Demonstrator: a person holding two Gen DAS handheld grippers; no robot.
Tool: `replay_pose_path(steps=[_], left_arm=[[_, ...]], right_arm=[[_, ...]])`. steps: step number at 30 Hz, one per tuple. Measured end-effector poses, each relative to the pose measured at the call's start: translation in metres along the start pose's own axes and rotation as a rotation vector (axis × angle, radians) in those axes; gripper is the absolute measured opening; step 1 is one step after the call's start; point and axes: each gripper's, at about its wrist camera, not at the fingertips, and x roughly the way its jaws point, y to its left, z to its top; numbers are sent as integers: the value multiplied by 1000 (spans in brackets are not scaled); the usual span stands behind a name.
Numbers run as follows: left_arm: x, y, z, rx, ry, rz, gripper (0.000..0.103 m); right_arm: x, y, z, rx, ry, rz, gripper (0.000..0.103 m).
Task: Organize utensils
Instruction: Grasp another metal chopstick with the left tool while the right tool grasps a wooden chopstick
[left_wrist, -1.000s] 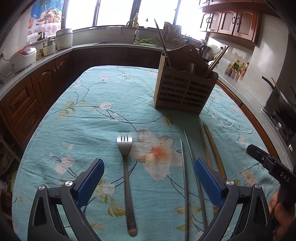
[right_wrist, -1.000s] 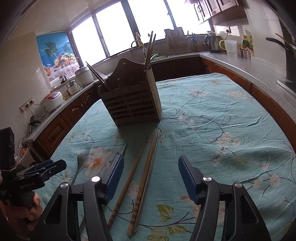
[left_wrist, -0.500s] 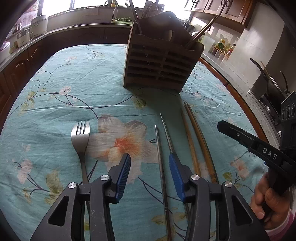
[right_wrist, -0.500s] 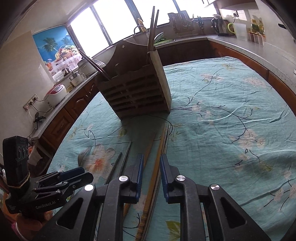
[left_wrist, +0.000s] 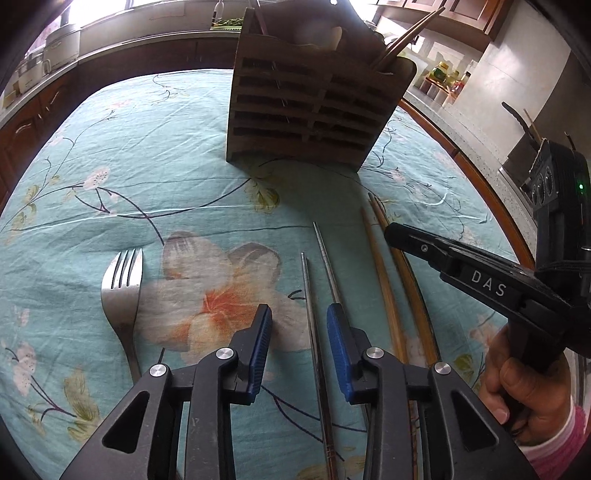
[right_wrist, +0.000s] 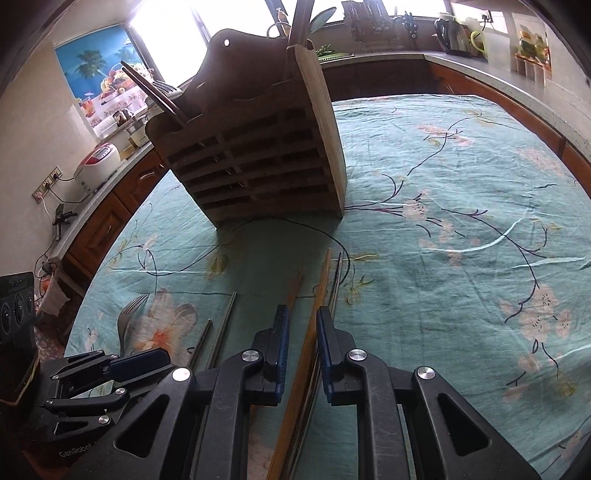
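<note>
Two grippers close in. The left gripper (left_wrist: 299, 325) is narrowing around a metal chopstick (left_wrist: 312, 317), pads apart from it; the right gripper (right_wrist: 300, 328) is narrowing around a wooden chopstick (right_wrist: 314, 317), contact unclear. Both chopsticks' near ends are hidden. Farther back, the wooden holder (left_wrist: 310, 107) has its top cut off.

Left claw (left_wrist: 299, 325): jaws wide apart a second ago, now much narrower and closing, astride one metal chopstick (left_wrist: 308, 291) at lower centre of its view; pads not seen touching it. Utensil holder (left_wrist: 314, 107) larger, higher in frame.

Right claw (right_wrist: 301, 328): jaws narrowed from wide and closing, one wooden chopstick (right_wrist: 317, 302) between them. In the left view it has advanced from right edge toward centre.
</note>
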Motion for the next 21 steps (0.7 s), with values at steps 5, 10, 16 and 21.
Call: replay_pose_path(steps=[5,10,16,21], left_arm=[[3,-9,-2,46,-4,34,26],[2,-10,-7,88,11,44,8],[-10,3,-16,74,39,22,7],[-12,3,-13,62,53,40,8]], right_arm=[[7,2,0,-15,20,-17,11],[-1,5,-8,-21,40,-21,9],[-24,4,-35,-25,67,-2,8],[-30,-1,-40,-5,73,10,9]])
